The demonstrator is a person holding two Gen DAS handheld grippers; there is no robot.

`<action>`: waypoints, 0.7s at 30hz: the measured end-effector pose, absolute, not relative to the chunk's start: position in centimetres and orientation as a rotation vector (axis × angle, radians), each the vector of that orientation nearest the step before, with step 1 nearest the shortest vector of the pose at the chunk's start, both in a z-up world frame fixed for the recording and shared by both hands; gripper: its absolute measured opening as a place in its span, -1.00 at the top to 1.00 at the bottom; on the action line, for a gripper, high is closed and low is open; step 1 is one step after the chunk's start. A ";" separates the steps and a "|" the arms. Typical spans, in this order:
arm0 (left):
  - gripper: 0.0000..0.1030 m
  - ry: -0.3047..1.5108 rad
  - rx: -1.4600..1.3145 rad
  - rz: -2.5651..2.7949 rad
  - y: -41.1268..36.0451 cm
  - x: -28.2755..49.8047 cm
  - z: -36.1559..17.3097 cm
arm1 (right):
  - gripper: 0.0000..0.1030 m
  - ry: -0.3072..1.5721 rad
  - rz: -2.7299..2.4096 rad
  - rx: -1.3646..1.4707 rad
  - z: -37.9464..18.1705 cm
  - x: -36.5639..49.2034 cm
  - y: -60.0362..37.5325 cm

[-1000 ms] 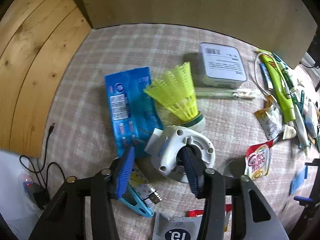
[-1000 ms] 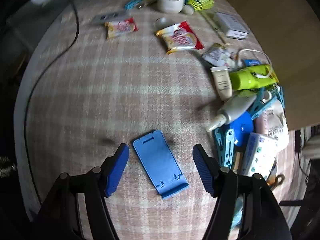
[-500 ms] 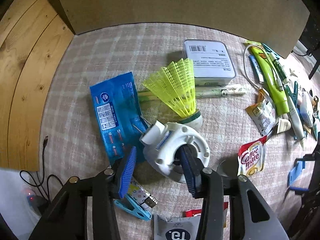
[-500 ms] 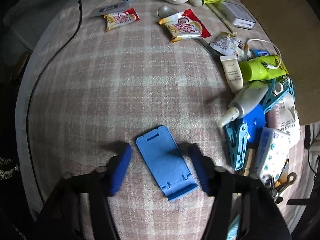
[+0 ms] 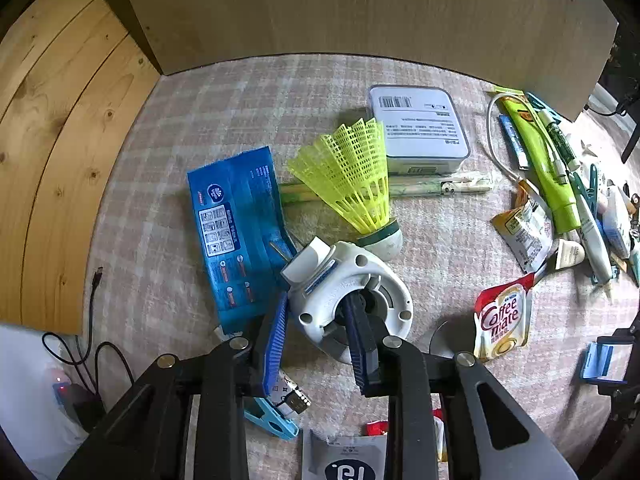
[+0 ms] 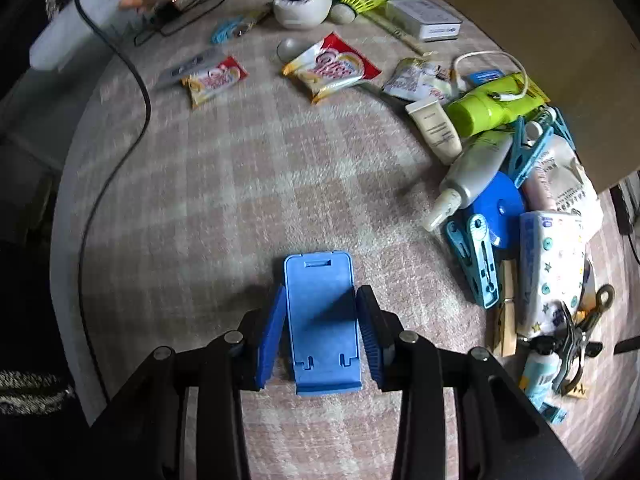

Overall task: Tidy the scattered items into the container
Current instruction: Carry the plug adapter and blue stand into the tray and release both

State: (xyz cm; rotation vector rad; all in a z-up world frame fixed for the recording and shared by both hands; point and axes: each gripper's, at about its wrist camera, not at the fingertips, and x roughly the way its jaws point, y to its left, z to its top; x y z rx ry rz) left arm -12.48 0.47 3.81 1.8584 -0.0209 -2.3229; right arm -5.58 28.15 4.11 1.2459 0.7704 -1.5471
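Observation:
My left gripper (image 5: 316, 320) is shut on the rim of a round white plastic holder (image 5: 352, 300), one finger inside its hollow and one outside. A yellow shuttlecock (image 5: 352, 176) and a blue packet (image 5: 236, 232) lie just beyond it. My right gripper (image 6: 320, 320) is closed around a flat blue phone stand (image 6: 320, 320) lying on the checked cloth, both pads at its sides. The white holder also shows far off in the right wrist view (image 6: 302, 2). A brown cardboard wall (image 5: 360, 12) stands behind the items.
A white box (image 5: 416, 128), Coffee Mate sachets (image 6: 332, 66), a green tube (image 6: 492, 106), a grey bottle (image 6: 472, 172), blue clips (image 6: 476, 256) and other small items lie along the right. A black cable (image 6: 132, 80) runs at the left. A light-blue clip (image 5: 272, 420) lies under my left gripper.
My right gripper moved forward over the blue stand and closed on its sides. My left gripper kept hold of the white holder and shifted slightly relative to the table.

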 end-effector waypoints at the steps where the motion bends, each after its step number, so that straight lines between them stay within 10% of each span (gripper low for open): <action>1: 0.52 -0.015 1.856 -2.324 0.4 -12.5 3.9 | 0.31 0.762 -1.557 1.248 4.3 -5.6 28.4; 21: 0.54 -0.040 1.749 -2.498 4.3 -8.9 10.6 | 0.31 0.590 -1.850 1.263 11.6 -6.2 36.4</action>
